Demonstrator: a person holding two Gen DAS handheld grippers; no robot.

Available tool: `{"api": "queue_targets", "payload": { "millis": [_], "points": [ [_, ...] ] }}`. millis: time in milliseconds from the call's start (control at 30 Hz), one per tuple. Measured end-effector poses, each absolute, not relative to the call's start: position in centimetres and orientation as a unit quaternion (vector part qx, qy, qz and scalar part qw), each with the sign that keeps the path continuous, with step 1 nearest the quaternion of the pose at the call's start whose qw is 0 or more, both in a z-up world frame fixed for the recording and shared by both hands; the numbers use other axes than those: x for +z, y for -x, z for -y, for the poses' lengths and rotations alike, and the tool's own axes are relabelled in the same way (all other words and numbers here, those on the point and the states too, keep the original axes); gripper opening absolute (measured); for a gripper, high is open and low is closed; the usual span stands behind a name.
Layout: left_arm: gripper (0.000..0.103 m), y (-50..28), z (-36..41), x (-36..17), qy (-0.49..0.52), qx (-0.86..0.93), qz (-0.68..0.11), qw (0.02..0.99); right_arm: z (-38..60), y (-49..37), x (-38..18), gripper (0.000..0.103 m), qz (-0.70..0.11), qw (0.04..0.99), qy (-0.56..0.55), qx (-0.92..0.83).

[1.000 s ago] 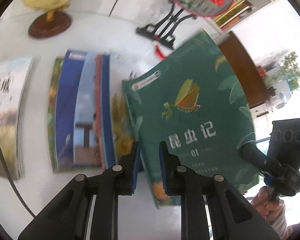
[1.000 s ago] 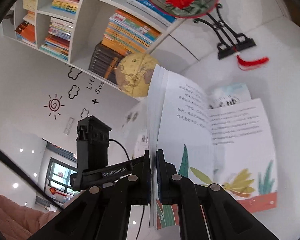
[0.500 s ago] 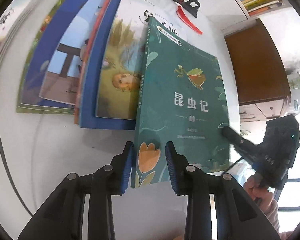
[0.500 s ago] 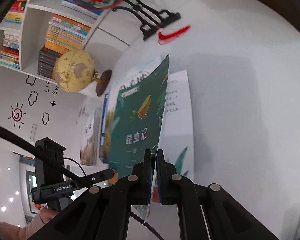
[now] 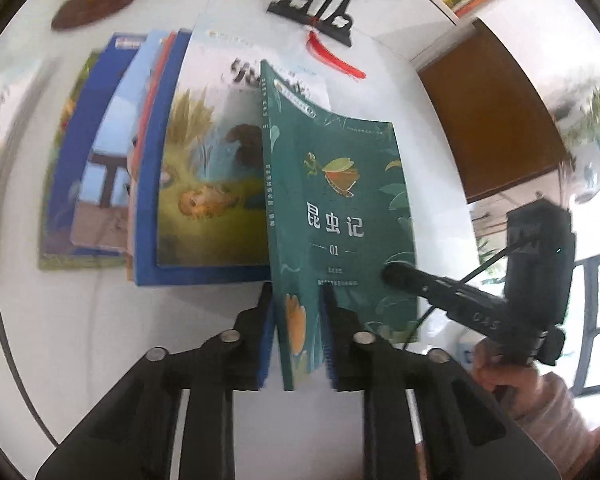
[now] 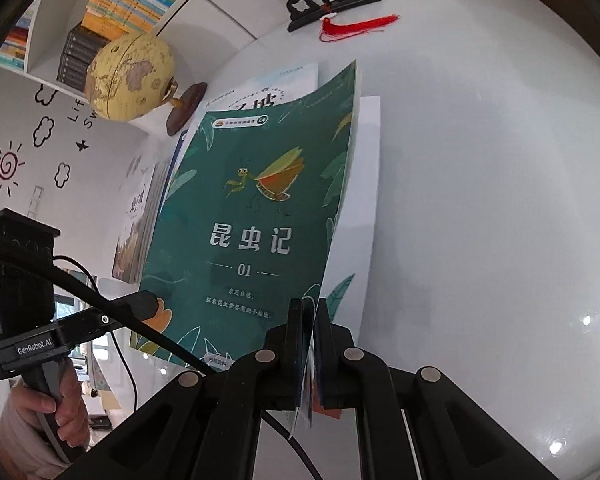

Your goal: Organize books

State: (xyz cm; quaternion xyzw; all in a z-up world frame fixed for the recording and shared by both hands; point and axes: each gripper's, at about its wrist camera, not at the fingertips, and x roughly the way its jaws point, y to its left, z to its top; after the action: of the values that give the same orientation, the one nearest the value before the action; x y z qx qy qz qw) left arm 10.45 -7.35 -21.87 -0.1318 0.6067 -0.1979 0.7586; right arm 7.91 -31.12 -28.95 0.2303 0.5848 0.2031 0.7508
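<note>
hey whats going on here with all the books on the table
A person is tidying books with a gripper in each hand. The left gripper straddles the spine end of the green insect book, jaws closing on it. The right gripper is shut on the cover's near edge, with white pages showing beneath. The book lies at the end of a fanned row of books on the white table.

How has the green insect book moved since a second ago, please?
Yes. The green insect book has swung shut and dropped toward the table; in the right wrist view its cover now hides the pages, nearer the globe.
</note>
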Motion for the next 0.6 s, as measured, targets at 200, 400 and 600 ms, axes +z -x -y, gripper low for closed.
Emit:
{"api": "queue_targets", "payload": {
  "millis": [200,400,600],
  "points": [
    [0.014,-10.2,6.6,-20.3,0.089,-0.221,-0.589,0.772,28.6,-8.1,-26.9,0.005,-0.56,0.764,-0.228,0.225],
    [0.014,-10.2,3.1,-19.2,0.102,-0.223,-0.578,0.778,25.8,-8.4,-25.1,0.005,-0.541,0.774,-0.232,0.234],
    [0.014,-11.0,-1.0,-19.0,0.121,-0.224,-0.574,0.778,22.4,-8.9,-22.8,0.005,-0.522,0.786,-0.222,0.244]
  ]
}}
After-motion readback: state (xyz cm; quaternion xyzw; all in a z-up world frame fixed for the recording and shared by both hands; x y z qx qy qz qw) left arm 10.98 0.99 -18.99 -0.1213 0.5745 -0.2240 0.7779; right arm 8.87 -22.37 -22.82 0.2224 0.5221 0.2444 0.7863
